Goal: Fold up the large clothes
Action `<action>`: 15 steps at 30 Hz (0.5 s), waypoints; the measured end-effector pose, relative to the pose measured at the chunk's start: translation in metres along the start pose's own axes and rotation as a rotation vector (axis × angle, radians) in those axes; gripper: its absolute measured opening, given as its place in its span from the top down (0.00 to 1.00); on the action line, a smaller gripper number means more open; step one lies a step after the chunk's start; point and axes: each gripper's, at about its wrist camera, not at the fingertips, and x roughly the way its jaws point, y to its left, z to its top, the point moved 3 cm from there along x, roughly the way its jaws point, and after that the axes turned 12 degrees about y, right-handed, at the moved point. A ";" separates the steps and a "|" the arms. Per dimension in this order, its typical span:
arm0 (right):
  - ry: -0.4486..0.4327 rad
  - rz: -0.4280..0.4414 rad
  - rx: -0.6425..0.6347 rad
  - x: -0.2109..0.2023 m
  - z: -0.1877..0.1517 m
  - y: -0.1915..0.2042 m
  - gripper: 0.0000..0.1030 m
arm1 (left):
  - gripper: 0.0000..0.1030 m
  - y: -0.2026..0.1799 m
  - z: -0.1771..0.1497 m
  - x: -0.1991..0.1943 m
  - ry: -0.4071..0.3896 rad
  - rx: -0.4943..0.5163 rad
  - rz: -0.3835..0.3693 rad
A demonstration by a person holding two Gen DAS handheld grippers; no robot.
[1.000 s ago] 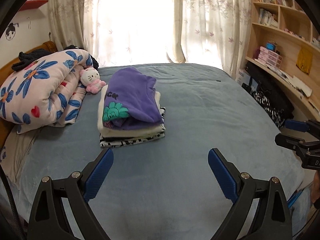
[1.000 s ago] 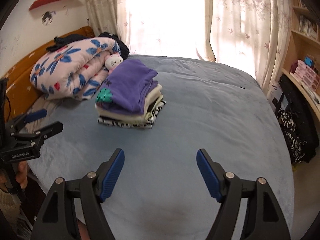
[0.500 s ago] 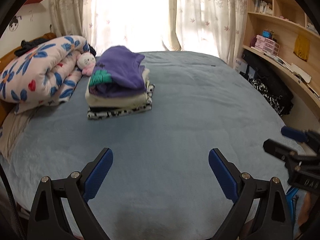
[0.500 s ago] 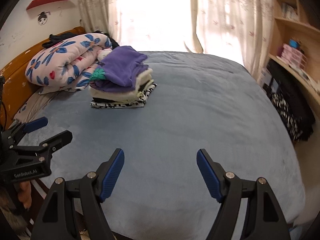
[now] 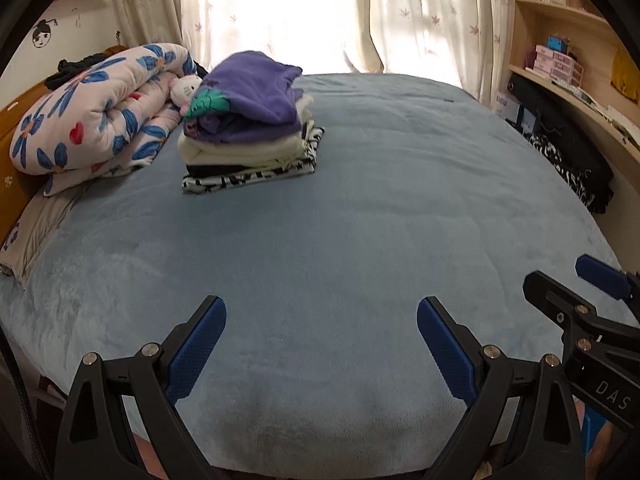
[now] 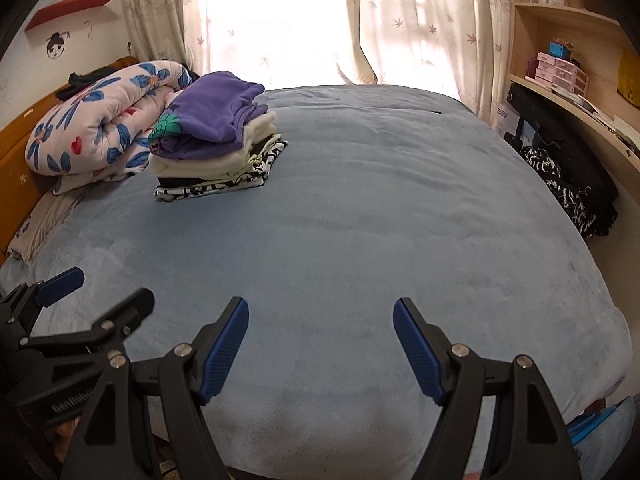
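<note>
Left wrist: stack of folded clothes (image 5: 248, 128) lies far beyond the left tool (image 5: 320, 312) (wide, empty).

"DAS" on the right tongs (image 5: 596, 296) body (lettering cut off), other print unreadable

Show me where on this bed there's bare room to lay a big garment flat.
The blue blanket is bare from the stack of folded clothes across to the edge by the shelves, and forward to both open grippers, left and right. It is crowded at far left: the stack, the rolled floral quilt and a plush toy.
</note>
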 end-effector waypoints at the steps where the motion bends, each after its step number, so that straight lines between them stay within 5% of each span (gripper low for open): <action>1: 0.000 -0.002 -0.004 0.001 -0.001 0.001 0.27 | 0.07 0.000 0.000 0.002 0.006 -0.003 -0.001; 15: 0.033 0.023 0.015 0.013 -0.004 -0.004 0.27 | 0.07 0.001 0.002 0.015 0.041 -0.028 -0.018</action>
